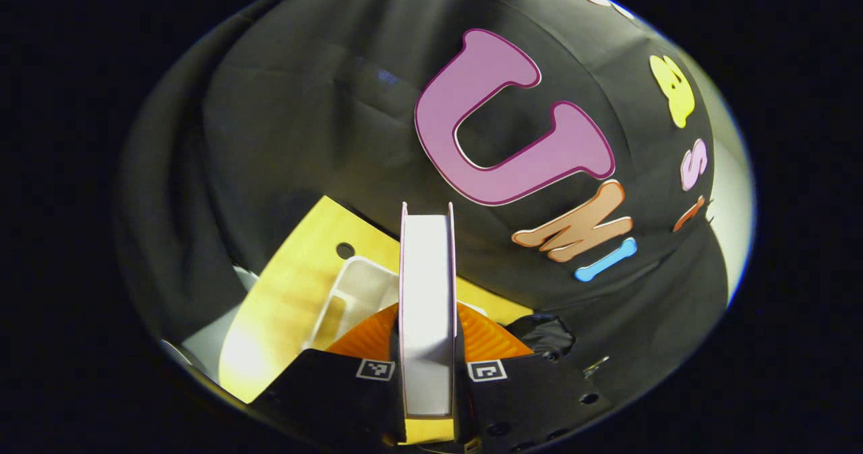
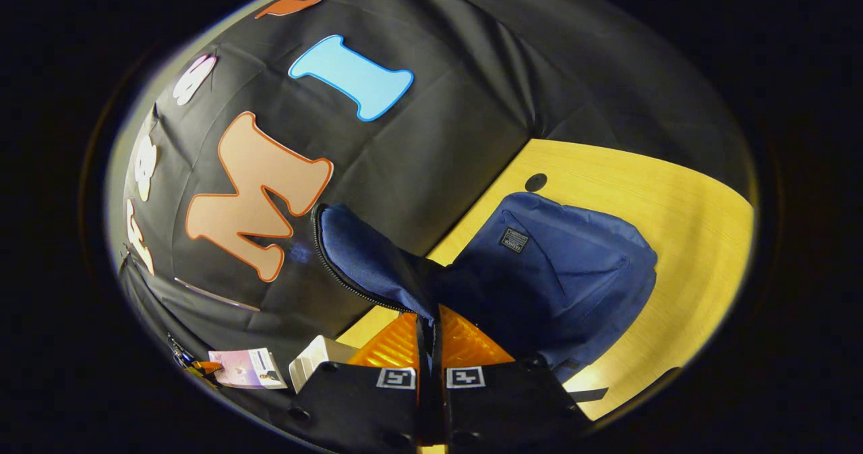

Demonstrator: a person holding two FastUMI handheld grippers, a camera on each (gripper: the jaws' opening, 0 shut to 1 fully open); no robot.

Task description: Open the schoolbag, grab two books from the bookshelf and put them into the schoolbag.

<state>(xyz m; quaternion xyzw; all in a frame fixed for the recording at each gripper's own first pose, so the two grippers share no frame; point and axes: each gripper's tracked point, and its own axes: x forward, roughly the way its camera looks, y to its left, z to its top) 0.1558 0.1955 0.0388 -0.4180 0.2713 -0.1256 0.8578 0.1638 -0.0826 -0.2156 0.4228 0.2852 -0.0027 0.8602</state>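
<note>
Left gripper (image 1: 428, 346) clamps stiff book (image 1: 427, 305) edge-on; right gripper (image 2: 429, 346) pinches limp schoolbag (image 2: 559, 285) flap—cloth sags, hold near zipper.

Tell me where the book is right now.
In the left gripper view, the book stands edge-on, clamped between the left gripper's jaws, lifted above the yellow table and white bookshelf.

I see 1 book (image 1: 427, 305) standing on edge in the left gripper view, white page block toward me between thin pinkish covers. The navy schoolbag (image 2: 559, 285) lies on the yellow table, its zippered flap (image 2: 364, 262) lifted upright. A white bookshelf (image 1: 354, 299) sits behind the book.
</note>
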